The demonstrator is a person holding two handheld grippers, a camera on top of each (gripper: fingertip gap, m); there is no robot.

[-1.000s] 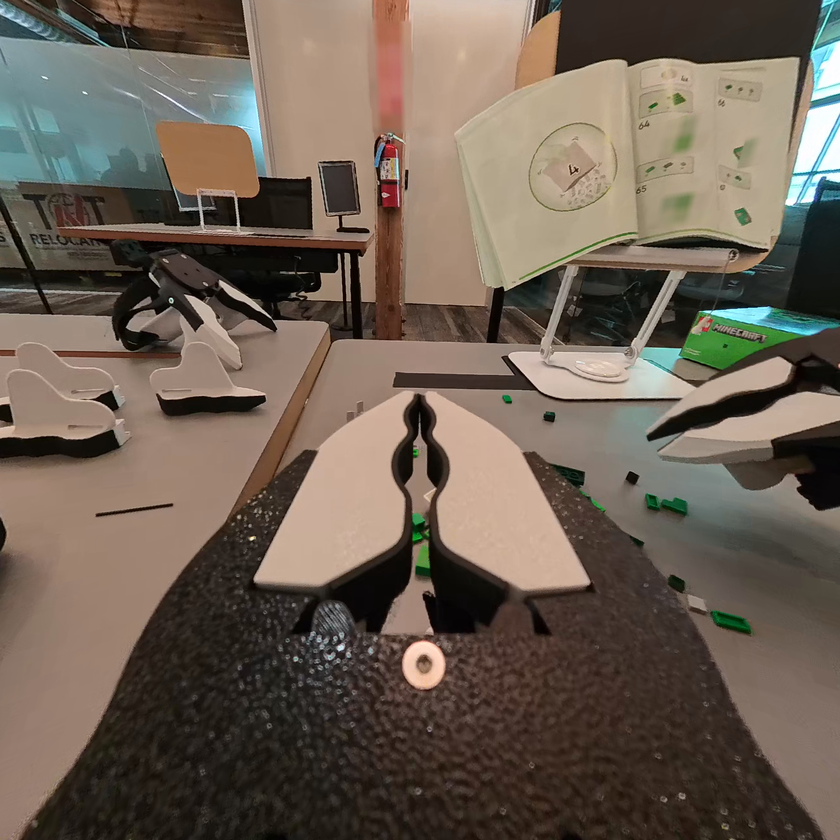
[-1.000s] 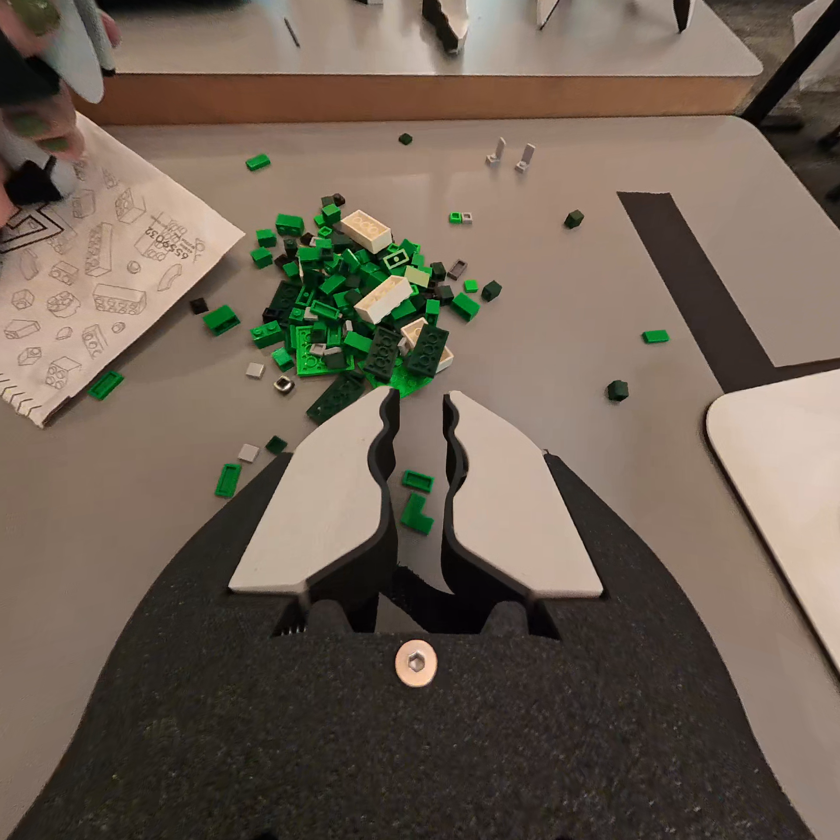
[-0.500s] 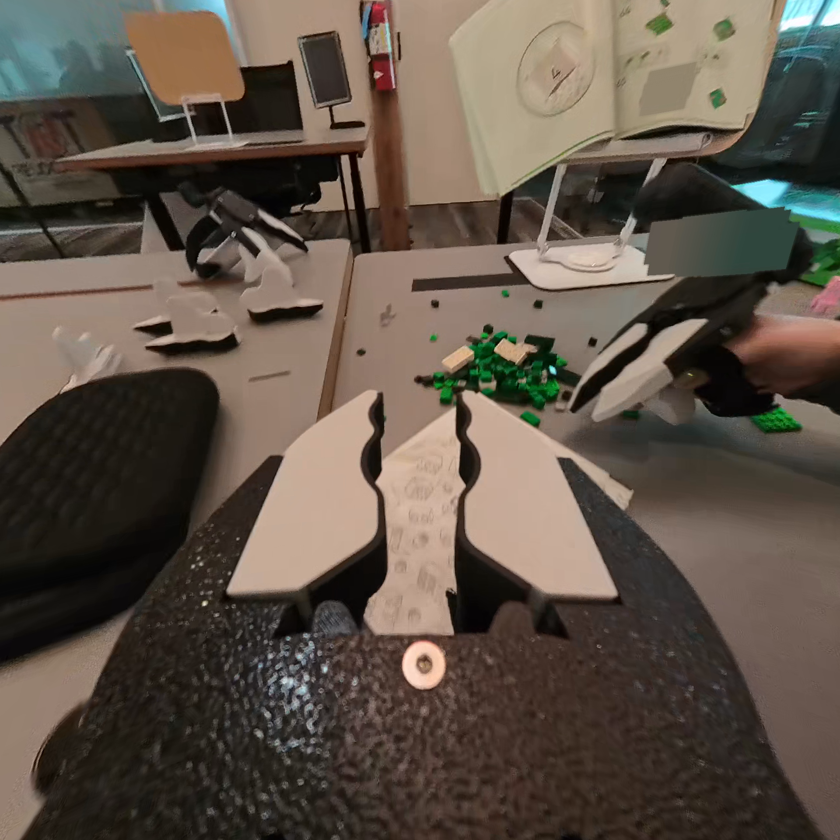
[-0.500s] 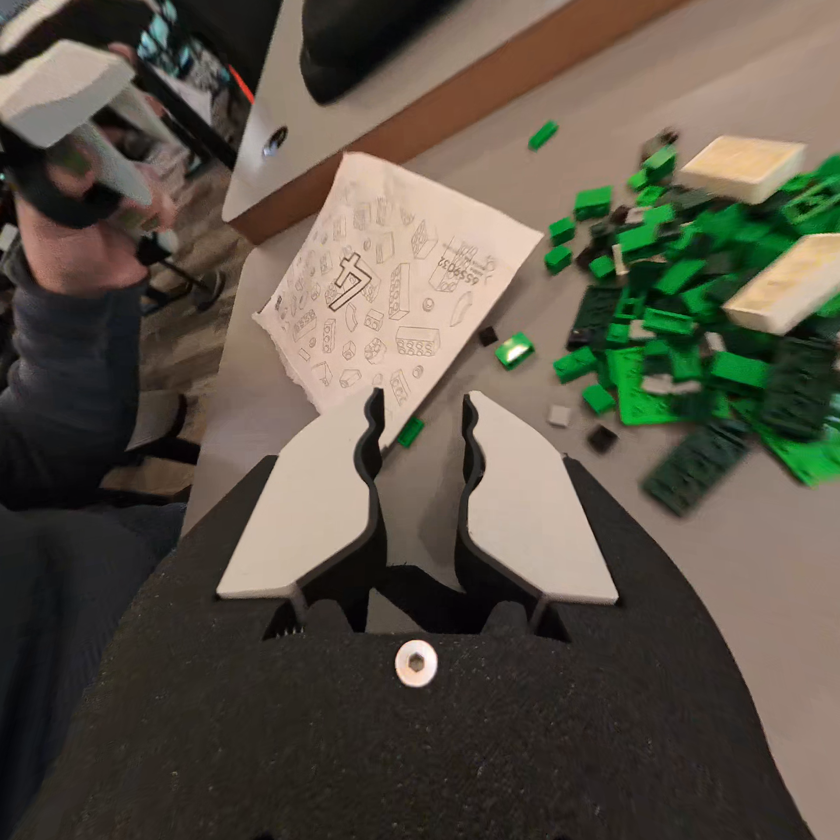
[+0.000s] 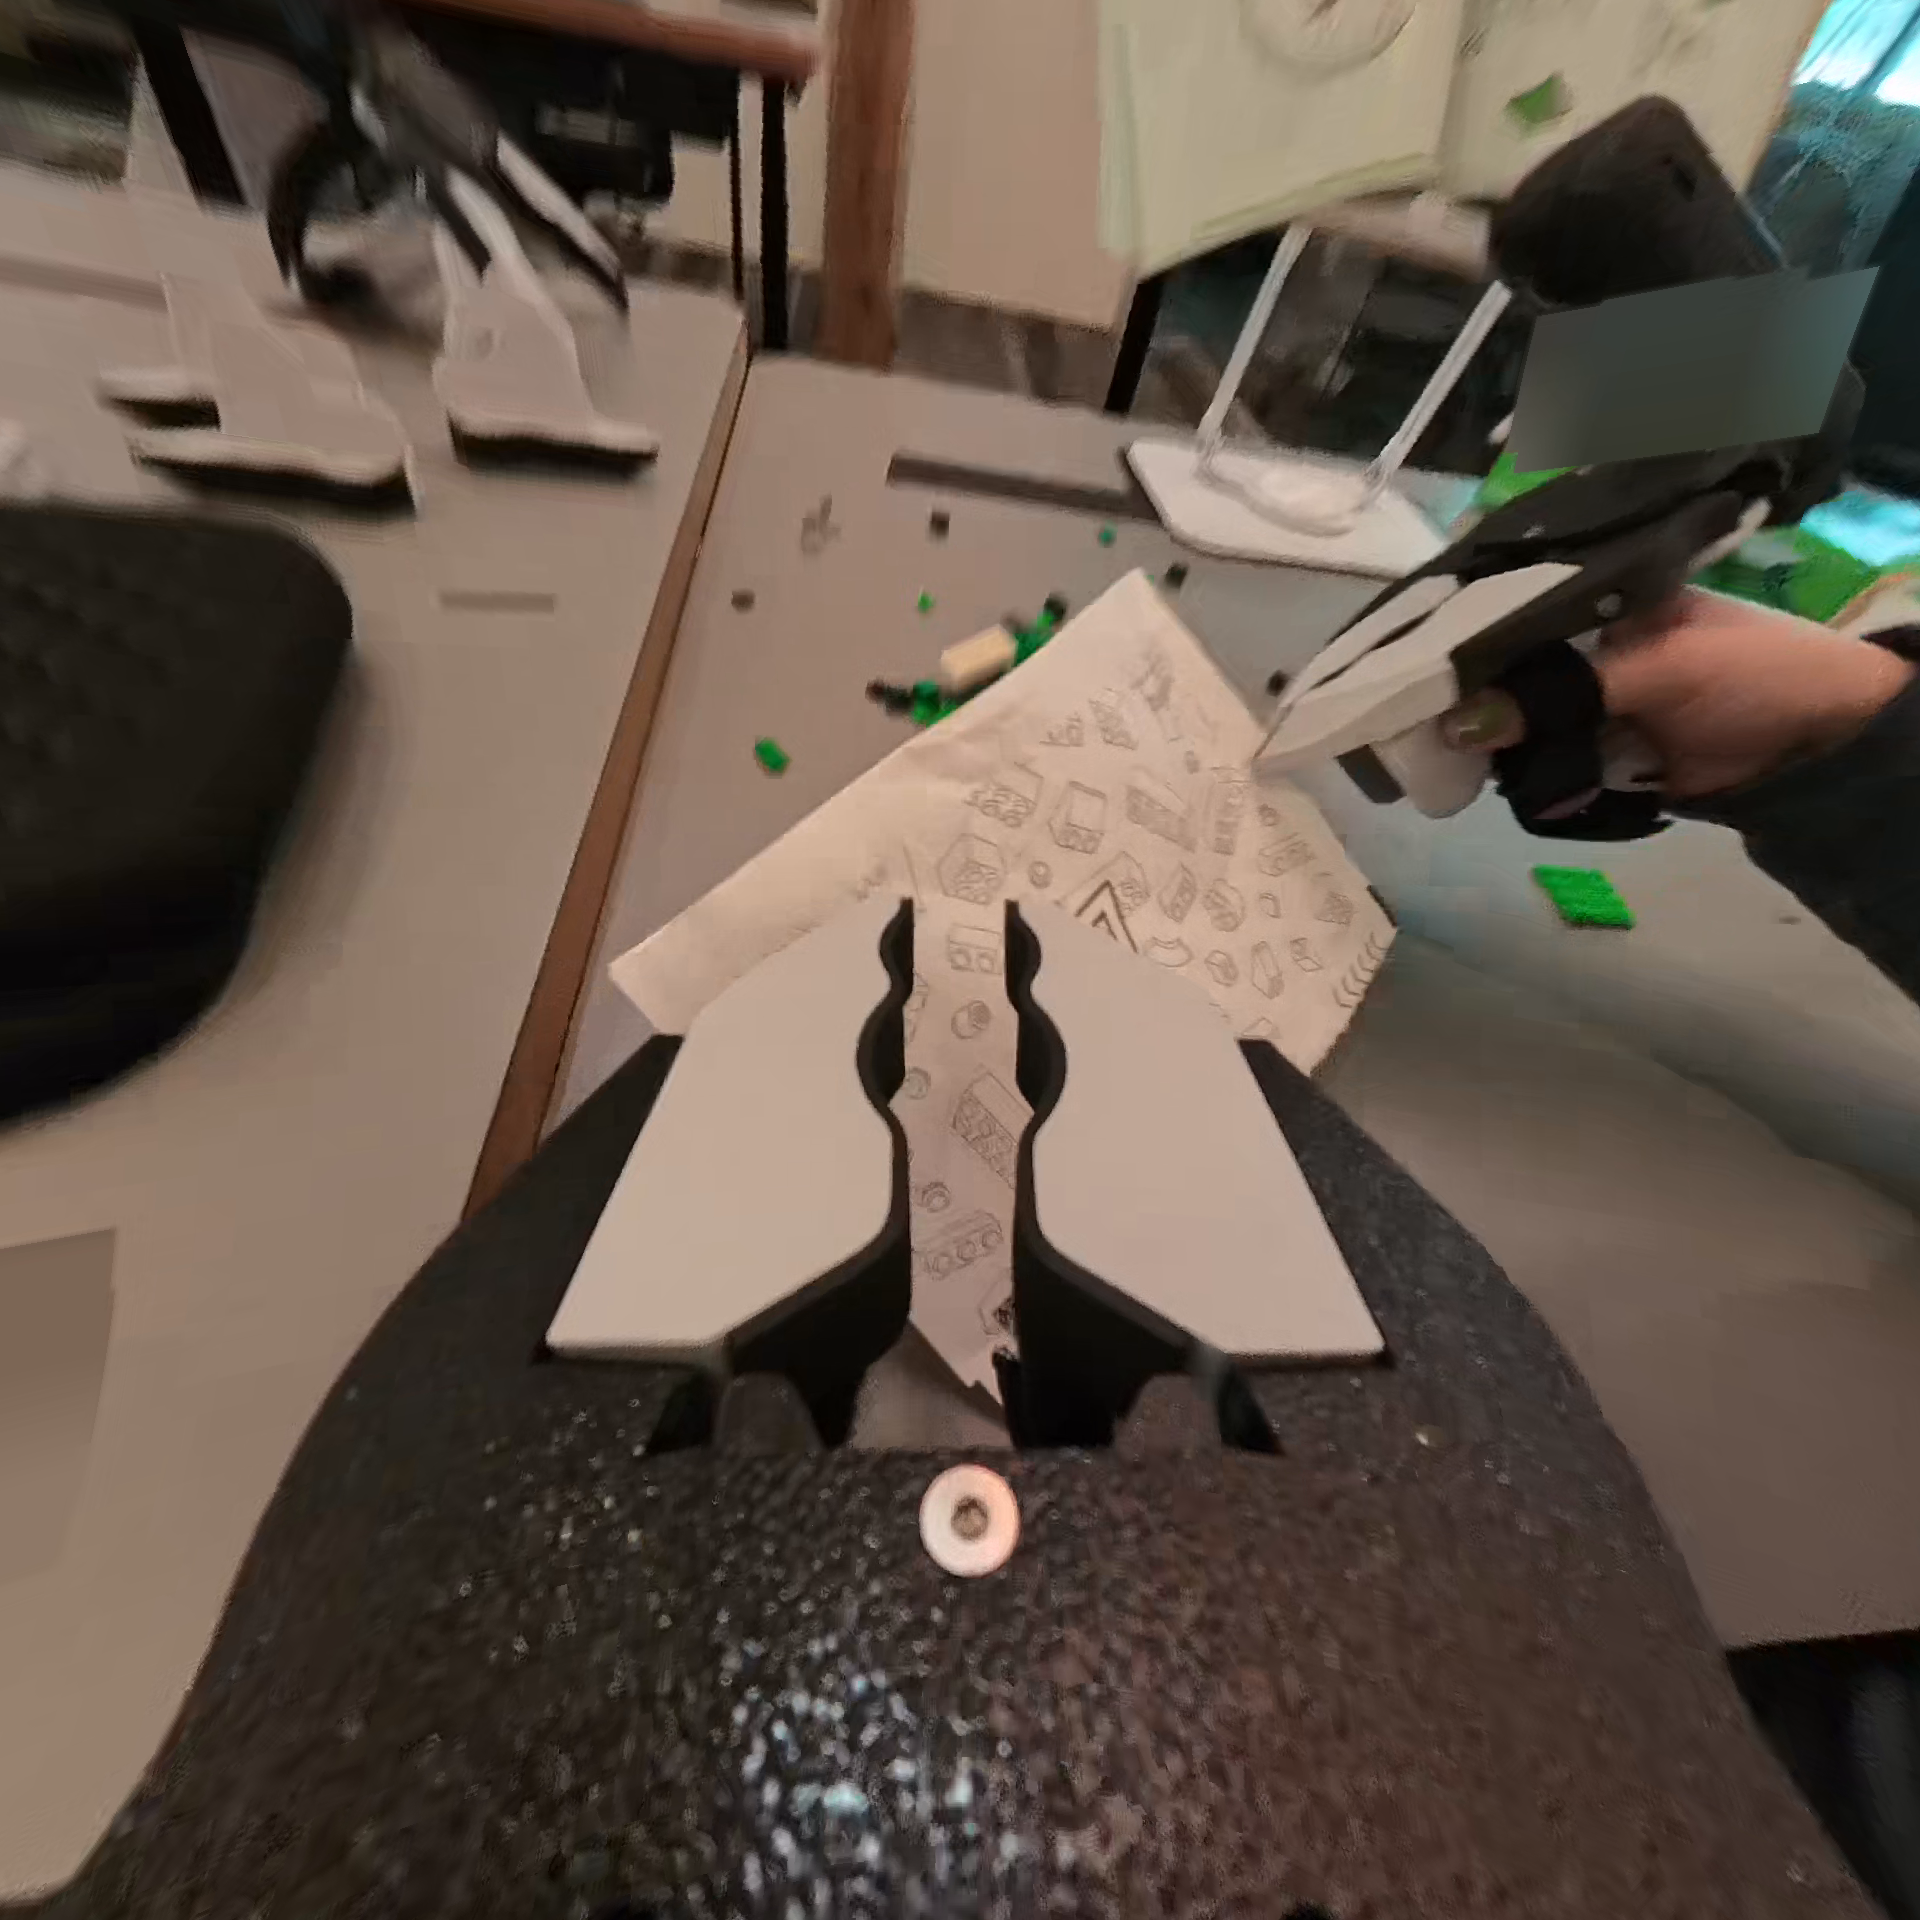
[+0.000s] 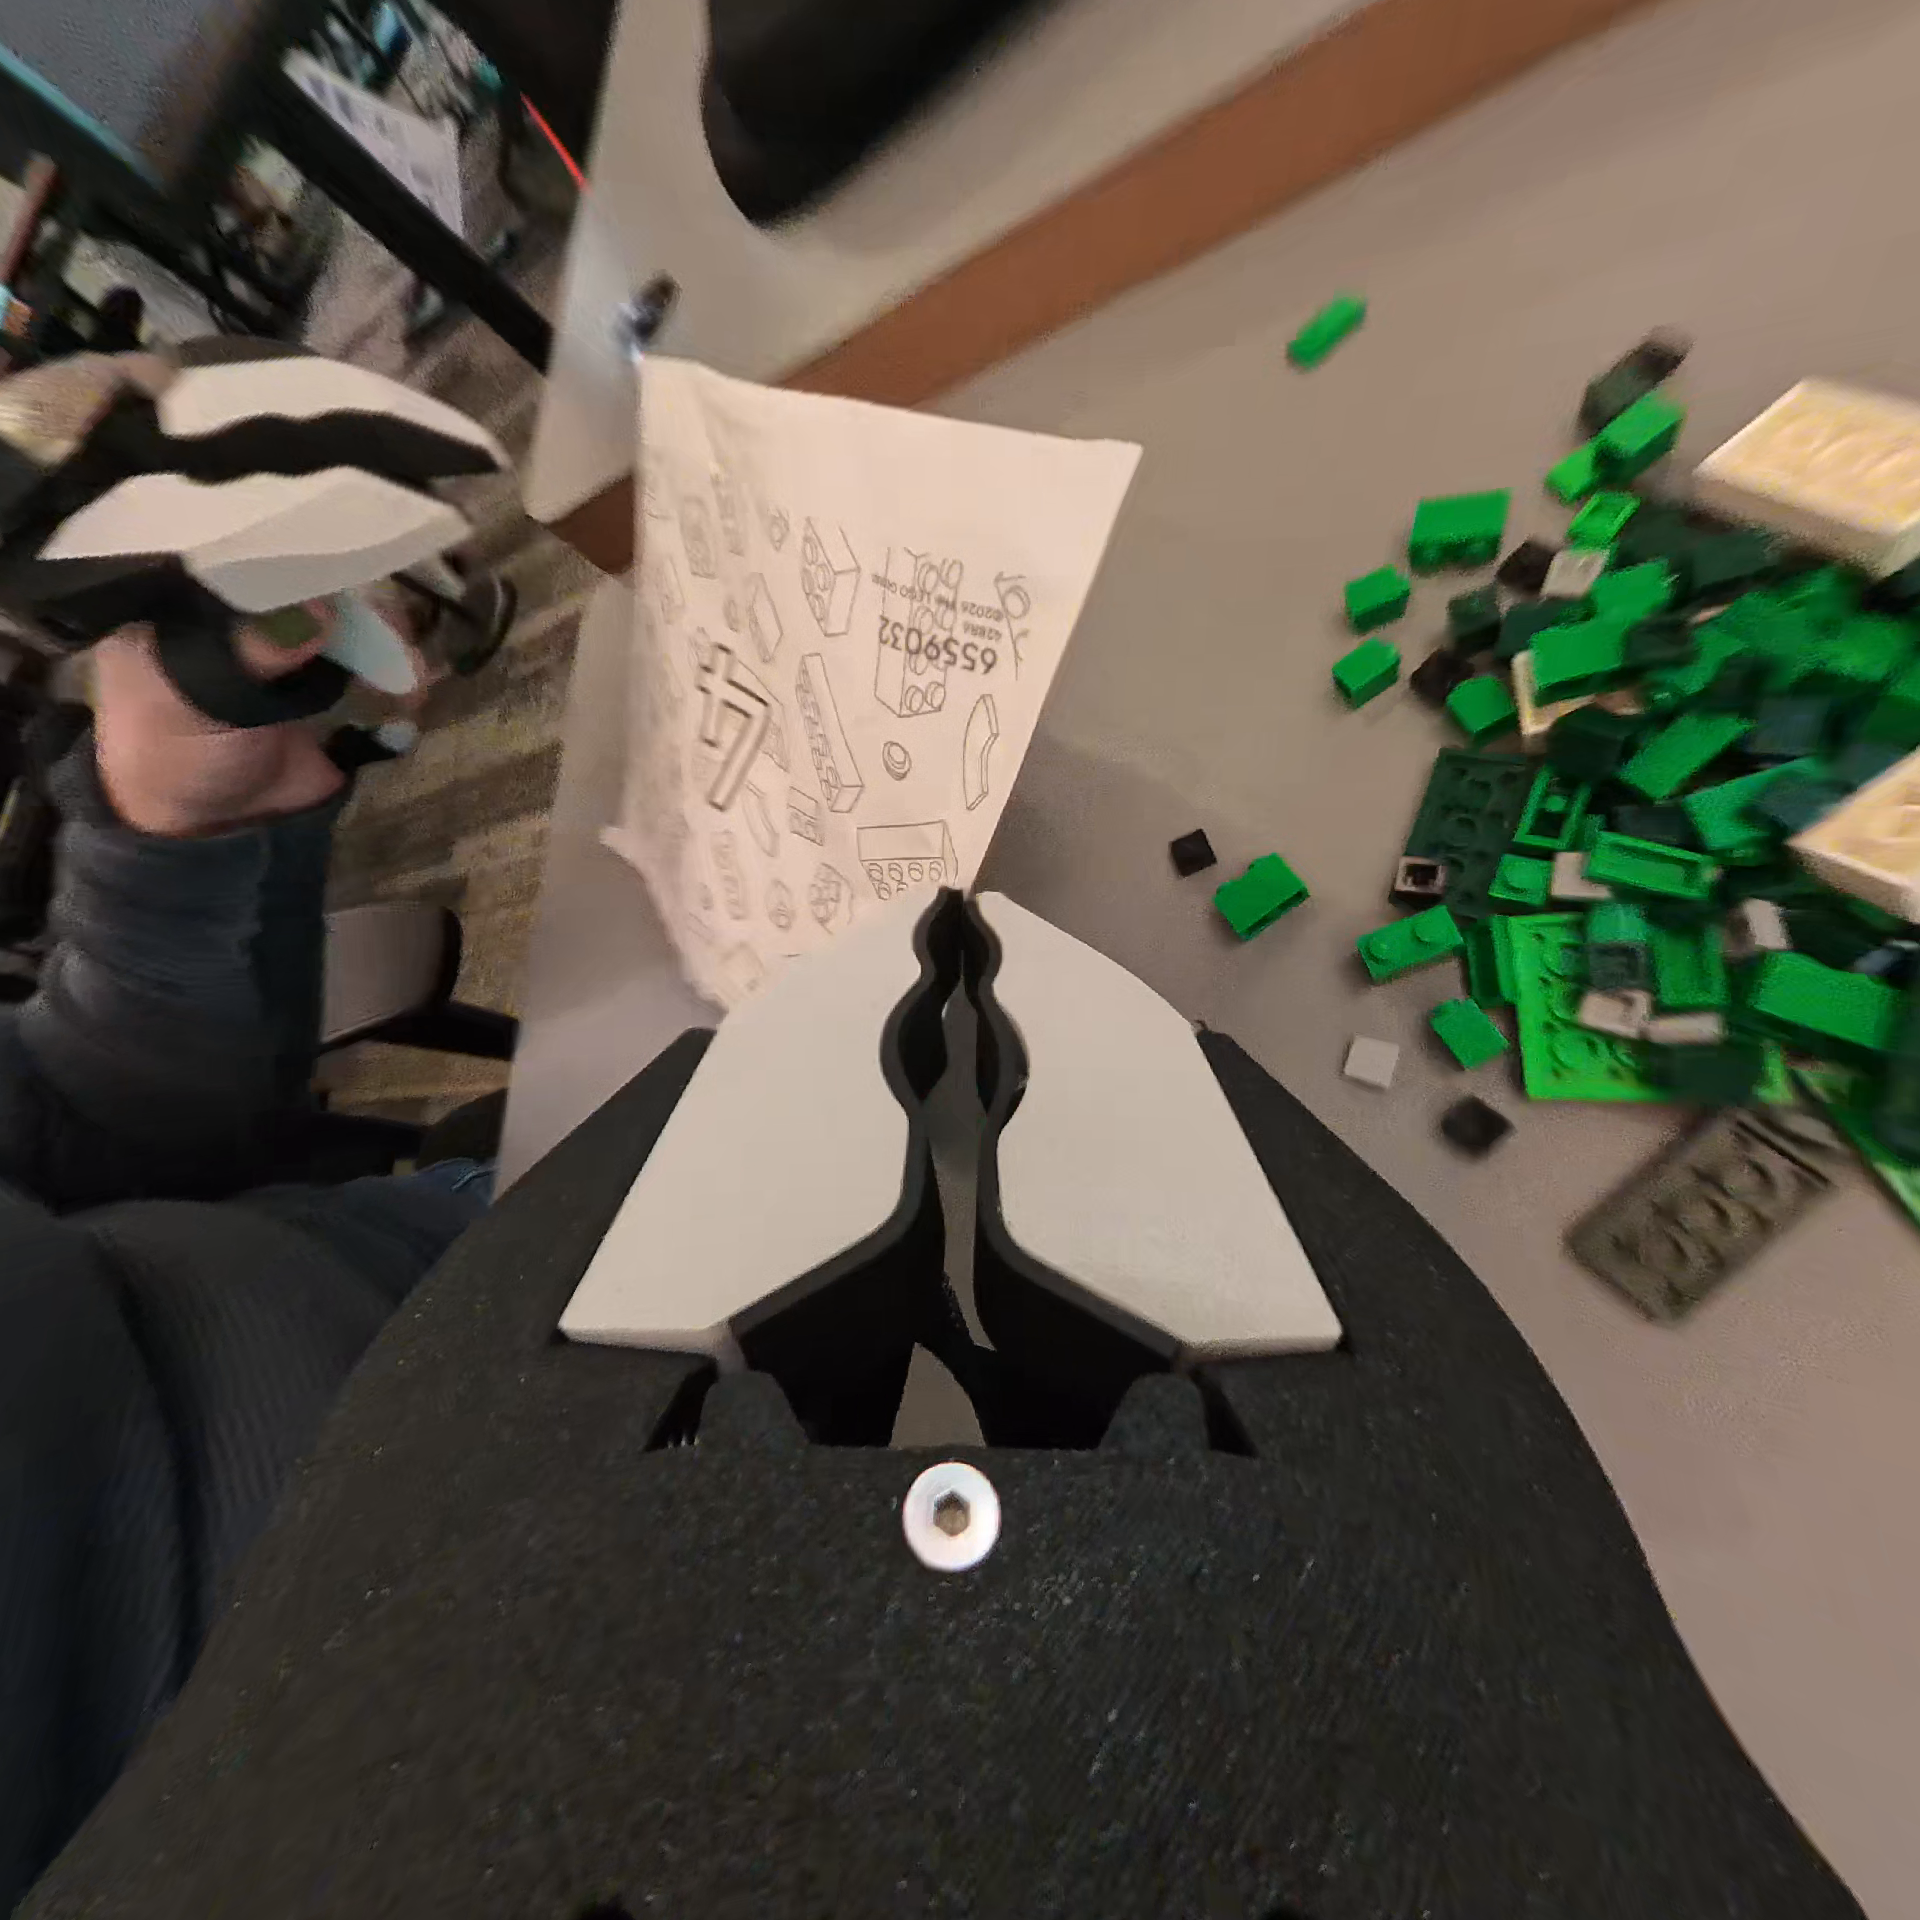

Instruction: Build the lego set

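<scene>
A white paper bag (image 6: pixel 852 665) printed with brick drawings is held up off the grey table. My right gripper (image 6: pixel 958 899) is shut on the bag's lower edge. In the left wrist view the right gripper (image 5: pixel 1273 738) pinches the bag (image 5: pixel 1132 831) at its right corner. My left gripper (image 5: pixel 958 909) is open and empty, and the bag shows behind the gap between its fingers. It hangs to the left of the bag in the right wrist view (image 6: pixel 473 483). A pile of green, dark green and cream lego pieces (image 6: pixel 1662 831) lies on the table right of the bag.
A black padded object (image 5: pixel 135 790) and spare gripper fingers (image 5: pixel 520 395) lie on the neighbouring table to the left. The instruction booklet (image 5: pixel 1278 125) stands on a white stand (image 5: pixel 1268 499) at the back. A green plate (image 5: pixel 1581 896) lies under the right hand. The table's near edge is close. About 15 cm separates my left fingertips from my right.
My right gripper swung left from the lego pile, shut on the paper bag's edge and lifted it. My left gripper opened and drew back toward the table's near-left corner.
</scene>
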